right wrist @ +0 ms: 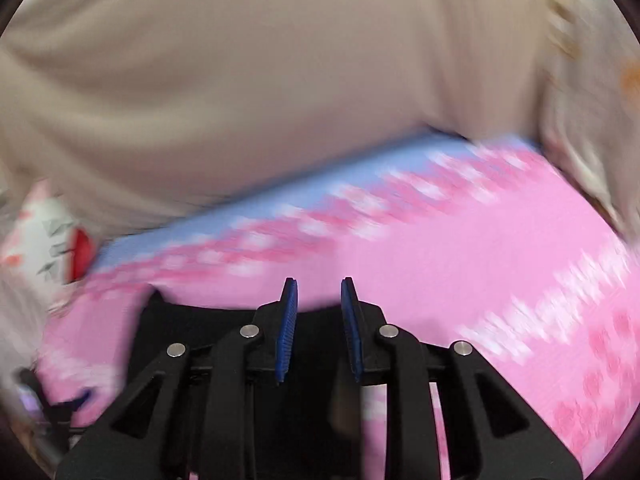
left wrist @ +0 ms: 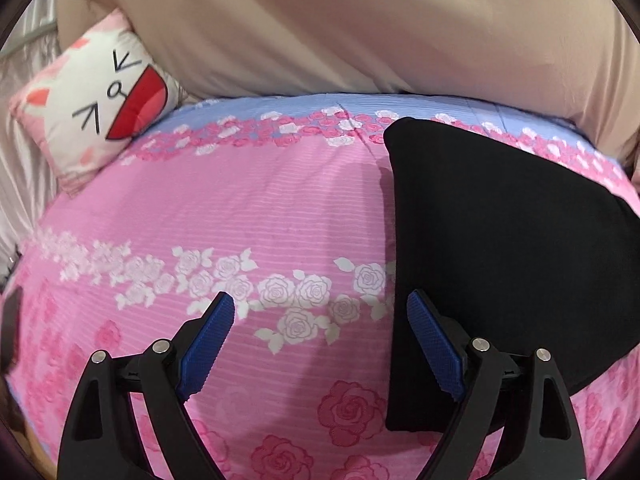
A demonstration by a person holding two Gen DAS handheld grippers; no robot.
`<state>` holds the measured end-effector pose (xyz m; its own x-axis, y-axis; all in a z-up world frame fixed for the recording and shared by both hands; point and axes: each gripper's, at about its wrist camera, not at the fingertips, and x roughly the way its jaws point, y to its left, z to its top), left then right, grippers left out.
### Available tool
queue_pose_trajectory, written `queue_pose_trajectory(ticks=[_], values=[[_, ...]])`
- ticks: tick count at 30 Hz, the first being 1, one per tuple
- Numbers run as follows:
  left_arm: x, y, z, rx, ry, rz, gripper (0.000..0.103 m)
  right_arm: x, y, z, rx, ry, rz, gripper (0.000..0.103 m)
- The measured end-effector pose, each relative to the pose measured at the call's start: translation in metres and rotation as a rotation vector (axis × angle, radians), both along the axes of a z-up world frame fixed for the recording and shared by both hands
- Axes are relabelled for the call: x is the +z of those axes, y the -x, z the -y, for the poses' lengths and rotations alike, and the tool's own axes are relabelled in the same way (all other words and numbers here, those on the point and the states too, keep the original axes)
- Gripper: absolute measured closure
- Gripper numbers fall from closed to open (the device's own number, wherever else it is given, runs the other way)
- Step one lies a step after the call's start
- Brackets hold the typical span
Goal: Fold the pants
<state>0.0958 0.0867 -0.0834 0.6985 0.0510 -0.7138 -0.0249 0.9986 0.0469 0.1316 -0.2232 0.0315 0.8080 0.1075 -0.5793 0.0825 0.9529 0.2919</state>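
In the left wrist view, a cat-face cushion [left wrist: 92,108] lies at the far left of the bed, against a beige curtain [left wrist: 320,24]. The pink rose-print bedspread [left wrist: 256,208] fills the middle. The left gripper [left wrist: 320,316] hangs over it with its jaws wide and bare, nothing between them. To the right, the folded black pants [left wrist: 500,240] lie flat on the bedspread, their near edge just behind the right-hand finger. In the blurred right wrist view, the right gripper [right wrist: 319,306] has its jaws narrow, a gap between the blue pads [right wrist: 288,328], gripping nothing; the black cloth lies under them.
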Motion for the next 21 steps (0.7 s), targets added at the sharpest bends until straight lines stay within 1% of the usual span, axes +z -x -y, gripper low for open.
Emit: queue_pose_trajectory(ticks=[1,2,3,4,6,7,8,9,10,11,12,14,15,16,17,18,19,20,21], values=[[-0.001,0.000,-0.001,0.003,0.013,0.000,0.016,0.001,-0.013,-0.017,0.087,-0.019,-0.010,0.080],[-0.003,0.000,-0.002,0.006,0.027,0.002,0.016,-0.002,-0.032,-0.046,0.195,-0.020,-0.035,0.078],[-0.004,0.001,-0.003,0.008,0.033,0.004,0.016,-0.008,-0.047,-0.070,0.266,0.001,-0.063,0.077],[-0.004,0.002,-0.003,0.008,0.035,0.006,0.016,-0.021,-0.070,-0.105,0.354,0.039,-0.109,0.077],[-0.004,0.003,-0.005,0.007,0.044,0.010,0.016,-0.044,-0.098,-0.140,0.433,0.078,-0.165,0.077],[-0.005,0.003,-0.006,0.007,0.051,0.008,0.016,-0.066,-0.120,-0.157,0.462,0.105,-0.212,0.077],[-0.006,0.003,-0.008,0.007,0.062,0.006,0.016,-0.082,-0.136,-0.166,0.460,0.124,-0.247,0.077],[-0.006,0.002,-0.010,0.010,0.077,0.004,0.016,-0.104,-0.156,-0.168,0.440,0.155,-0.292,0.077],[-0.007,0.002,-0.013,0.024,0.088,0.002,0.016,-0.117,-0.168,-0.169,0.432,0.165,-0.310,0.076],[-0.007,0.001,-0.016,0.032,0.107,0.000,0.016,-0.120,-0.174,-0.167,0.427,0.123,-0.321,0.075],[-0.009,-0.001,-0.021,0.030,0.138,-0.011,0.016,-0.111,-0.170,-0.166,0.401,0.089,-0.308,0.075],[-0.012,-0.003,-0.026,0.027,0.178,-0.028,0.016,-0.088,-0.152,-0.170,0.396,0.111,-0.217,0.073],[-0.014,-0.004,-0.029,0.025,0.200,-0.038,0.016,-0.081,-0.145,-0.173,0.406,0.123,-0.180,0.073],[-0.015,-0.005,-0.031,0.023,0.219,-0.044,0.016,-0.080,-0.141,-0.175,0.412,0.133,-0.161,0.073],[-0.016,-0.006,-0.032,0.023,0.235,-0.048,0.016,-0.092,-0.146,-0.176,0.405,0.155,-0.193,0.070],[-0.018,-0.008,-0.034,0.027,0.248,-0.054,0.016,-0.113,-0.158,-0.177,0.400,0.185,-0.258,0.069],[-0.018,-0.008,-0.034,0.029,0.253,-0.055,0.016,-0.131,-0.171,-0.173,0.406,0.155,-0.277,0.069],[-0.018,-0.008,-0.034,0.031,0.254,-0.054,0.016,-0.129,-0.171,-0.167,0.398,0.099,-0.262,0.069],[-0.017,-0.008,-0.034,0.033,0.250,-0.053,0.016,-0.120,-0.166,-0.162,0.381,0.066,-0.250,0.069]])
